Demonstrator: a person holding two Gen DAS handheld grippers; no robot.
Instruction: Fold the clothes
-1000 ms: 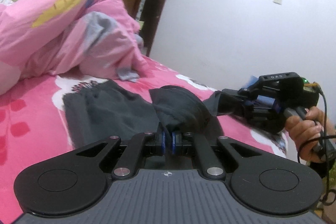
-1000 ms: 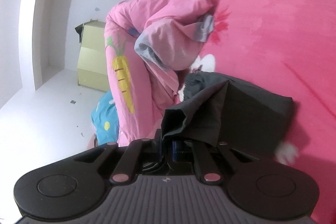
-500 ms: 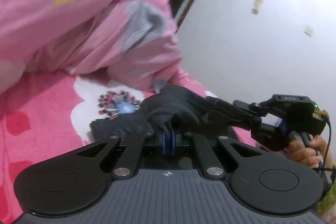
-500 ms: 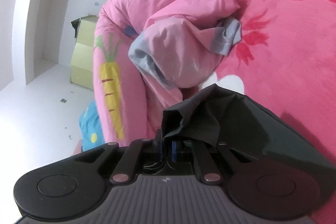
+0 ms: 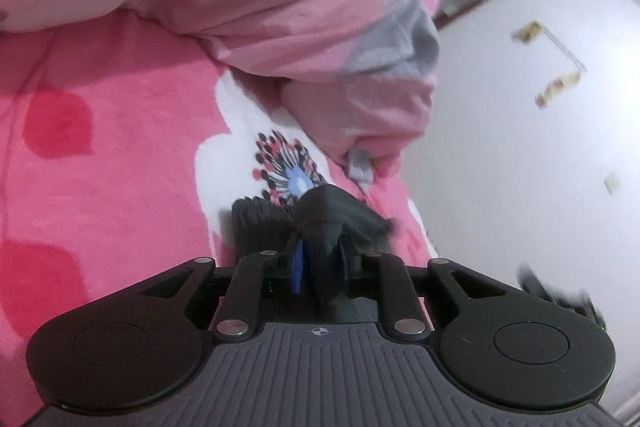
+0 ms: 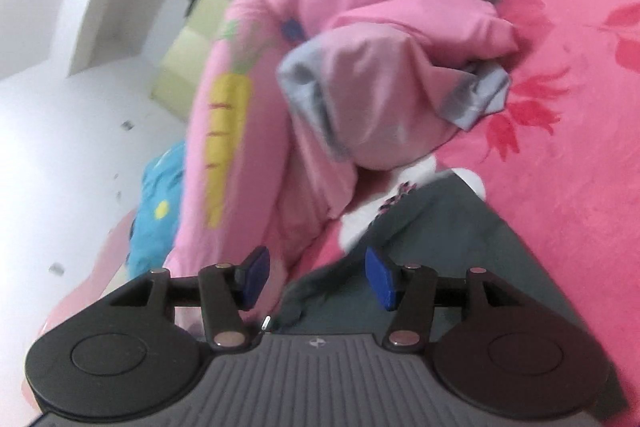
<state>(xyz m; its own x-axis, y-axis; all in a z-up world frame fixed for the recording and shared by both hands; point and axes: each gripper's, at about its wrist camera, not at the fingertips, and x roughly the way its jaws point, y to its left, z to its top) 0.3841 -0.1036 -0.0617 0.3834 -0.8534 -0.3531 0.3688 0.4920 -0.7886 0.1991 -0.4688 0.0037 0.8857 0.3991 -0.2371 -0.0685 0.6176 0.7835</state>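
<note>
Our left tool (image 5: 320,263) pinches a bunched fold of the dark grey garment (image 5: 336,223) between its blue pads — the cloth sits on the pink flowered bedsheet (image 5: 100,187), just below the crumpled pink quilt (image 5: 304,27). Our right tool (image 6: 318,277) stands with its blue pads wide apart and nothing between them, and the garment (image 6: 440,247) lies flat on the bedsheet (image 6: 580,147) beneath it — its far edge near the quilt (image 6: 360,67).

Each tool (image 6: 316,277) is black with ribbed grey housing, silver screws (blue finger pads (image 6: 380,281)).
</note>
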